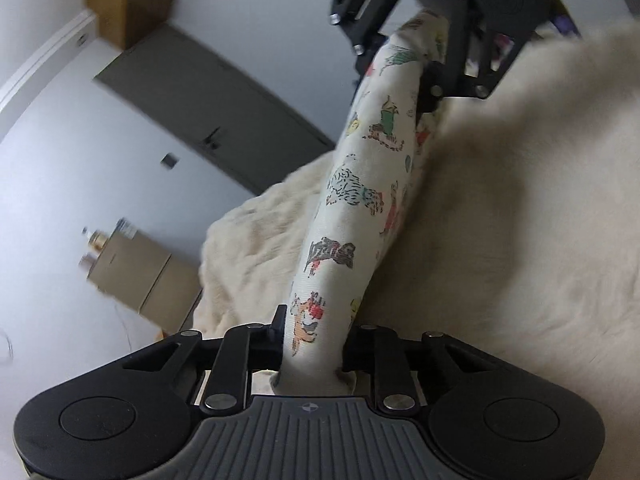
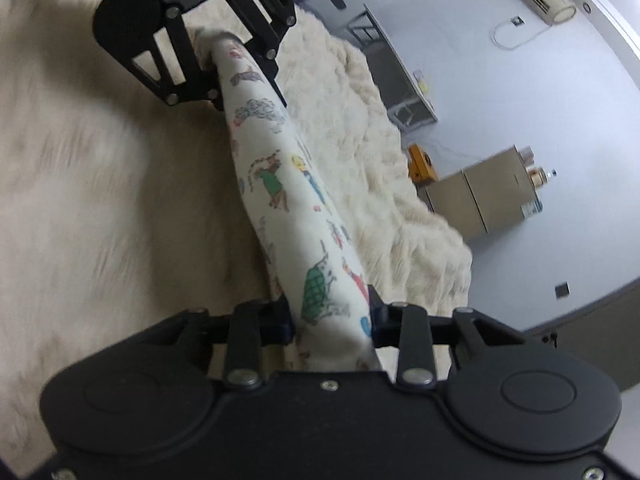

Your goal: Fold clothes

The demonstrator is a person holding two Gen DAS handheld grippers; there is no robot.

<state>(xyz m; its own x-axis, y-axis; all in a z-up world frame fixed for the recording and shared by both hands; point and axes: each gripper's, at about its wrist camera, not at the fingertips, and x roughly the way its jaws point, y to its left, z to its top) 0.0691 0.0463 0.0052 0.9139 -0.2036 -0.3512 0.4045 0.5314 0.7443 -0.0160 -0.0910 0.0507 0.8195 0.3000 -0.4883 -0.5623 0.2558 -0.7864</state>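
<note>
Above cream fur blanket (image 1: 500, 220), both tongs (image 1: 312, 344) (image 2: 332, 320) clamped on printed garment (image 1: 352, 200), stretched between.

text: none readable | garment (image 1: 344, 216) print: cartoon animals only, no legible lettering

the printed garment (image 1: 348, 216) ran taut between both grippers, barring the way across it above the fluffy cream blanket (image 1: 520, 240). open blanket lay clear on either side; beyond its far edge stood a beige cabinet (image 2: 492, 196).

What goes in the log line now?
left gripper: shut on garment | right gripper: shut on garment | garment stretched above blanket
</note>
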